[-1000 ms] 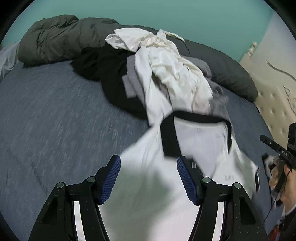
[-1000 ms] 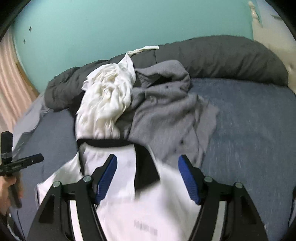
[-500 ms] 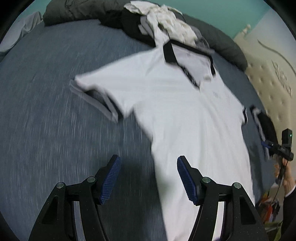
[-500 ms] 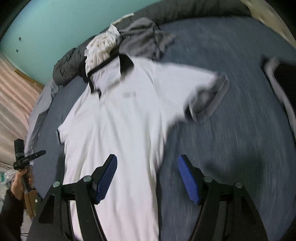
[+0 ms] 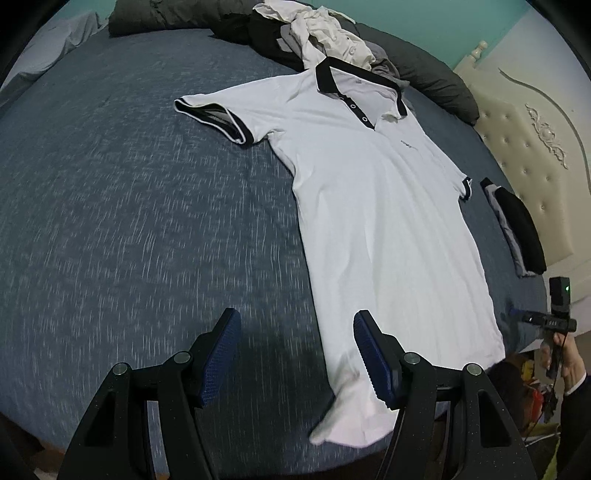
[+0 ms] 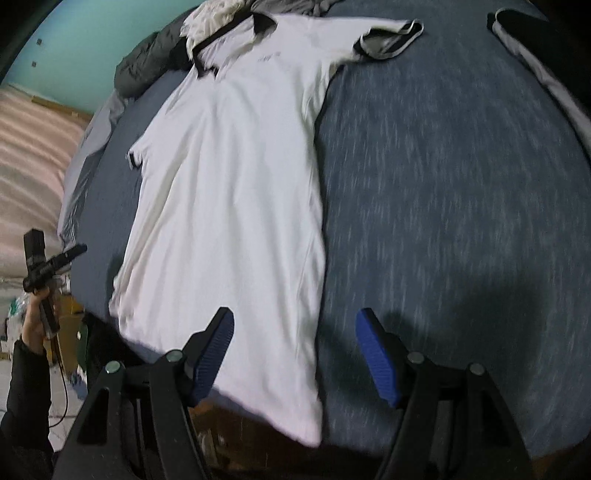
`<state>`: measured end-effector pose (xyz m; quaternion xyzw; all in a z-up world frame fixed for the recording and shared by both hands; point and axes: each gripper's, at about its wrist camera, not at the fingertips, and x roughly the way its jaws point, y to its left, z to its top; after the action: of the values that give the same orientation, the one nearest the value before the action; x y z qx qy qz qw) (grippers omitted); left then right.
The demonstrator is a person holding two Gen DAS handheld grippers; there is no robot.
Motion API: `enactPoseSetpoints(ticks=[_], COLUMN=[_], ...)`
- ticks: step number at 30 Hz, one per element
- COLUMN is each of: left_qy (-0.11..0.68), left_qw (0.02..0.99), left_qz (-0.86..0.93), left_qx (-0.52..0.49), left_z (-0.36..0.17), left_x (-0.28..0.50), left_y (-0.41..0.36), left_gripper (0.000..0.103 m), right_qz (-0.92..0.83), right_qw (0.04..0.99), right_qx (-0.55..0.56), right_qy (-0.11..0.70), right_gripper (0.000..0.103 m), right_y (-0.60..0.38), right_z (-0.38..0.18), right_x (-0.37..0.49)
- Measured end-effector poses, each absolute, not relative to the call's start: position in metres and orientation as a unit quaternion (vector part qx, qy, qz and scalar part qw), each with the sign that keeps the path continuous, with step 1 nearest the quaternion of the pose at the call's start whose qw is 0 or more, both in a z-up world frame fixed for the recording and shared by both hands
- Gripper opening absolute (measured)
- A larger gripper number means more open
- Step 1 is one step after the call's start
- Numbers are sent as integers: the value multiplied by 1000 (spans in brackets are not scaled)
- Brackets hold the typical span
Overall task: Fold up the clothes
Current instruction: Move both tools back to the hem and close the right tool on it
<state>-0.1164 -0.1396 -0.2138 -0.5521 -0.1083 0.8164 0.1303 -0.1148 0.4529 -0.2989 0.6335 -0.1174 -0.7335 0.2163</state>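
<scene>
White short-sleeved polo shirt [image 5: 373,206] with black collar, spread flat, face up, on blue bed [image 5: 129,206]; hem overhanging bed's edge. Left tongs [image 5: 297,354] and right tongs [image 6: 295,354] both gaping, empty.

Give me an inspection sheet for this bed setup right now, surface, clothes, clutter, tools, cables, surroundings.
Surface: blue bedspread, shirt hem hangs over the near edge.
Job's things: white polo shirt spread flat, collar far; unfolded clothes pile beyond it; folded dark garment to one side.
Clutter: grey duvet bunched along the far edge.
Grippers: left tool and right tool both open, holding nothing.
Cables: thin cable hangs below the left handle.
Surroundings: teal wall, cream headboard.
</scene>
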Motion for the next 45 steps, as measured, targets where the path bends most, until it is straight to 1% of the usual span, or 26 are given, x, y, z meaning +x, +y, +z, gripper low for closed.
enactPoseSetpoints(ticks=[4,6,8,12,14,16,18,19,20,29,32,45], left_qy=[-110,-110,-109,-103,-104,-106,-107,-106,-104,-101,-98,-72], left_qw=[127,124,123,121,120,121,125,128,129,134,138,160], left_qz=[817,816,816,819,821,822,823,823,823,817,811,763], left_qx=[-552,-554,-554,-551,-549,-547,-544,-543,-544,-552,-560,-622], left_z=[-213,-213,-212,-207,-203,-200,-198,-196,-196,-207,-214,-266], left_x=[-100,-93,-87,-78,-76,-75,-73,-72,-71,-70,-70,-65], left_y=[-142,-143,-143,-142,-142,-140,-138,-136,-135,-128,-124,-98], left_gripper=[67,67,67,67,67,67,67,67,67,67,67,67], right_qz=[-722,-718,-716,-717,-717,-715,-712,-713,-715,-752,-755,-754], right_qw=[211,210,211,215,215,213,212,210,211,207,201,170], right_qx=[651,656,657,658,660,665,669,668,666,622,620,632], right_qy=[-102,-102,-102,-75,-56,-42,-32,-29,-30,-68,-69,-60], right_gripper=[69,64,50,40,28,24,15,8,5,3,3,3], right_y=[449,449,449,442,436,432,430,431,433,469,479,483], right_z=[-308,-312,-315,-316,-319,-324,-329,-330,-329,-291,-284,-308], right_x=[-96,-89,-82,-69,-65,-63,-61,-60,-60,-61,-60,-61])
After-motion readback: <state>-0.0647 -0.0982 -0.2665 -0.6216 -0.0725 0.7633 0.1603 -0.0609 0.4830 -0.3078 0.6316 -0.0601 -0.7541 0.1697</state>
